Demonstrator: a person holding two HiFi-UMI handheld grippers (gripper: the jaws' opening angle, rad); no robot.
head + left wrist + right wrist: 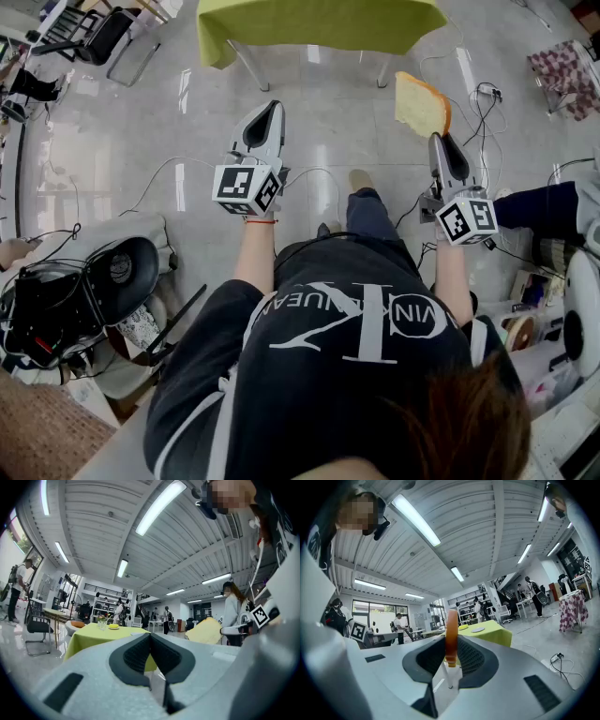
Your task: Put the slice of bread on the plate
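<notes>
In the head view the slice of bread, pale with a brown crust, stands upright above the floor, with my right gripper shut on its lower edge. The right gripper view shows the bread edge-on between the dark pads of that gripper. My left gripper is held level to the left of it, shut and with nothing in it; its pads meet. Ahead stands a table with a yellow-green cloth. A white plate lies on that table, beside a yellow item.
A black chair stands at the far left and a checked-cloth table at the far right. Cables lie on the glossy floor. A glass with flowers is on the green table. Several people stand in the background.
</notes>
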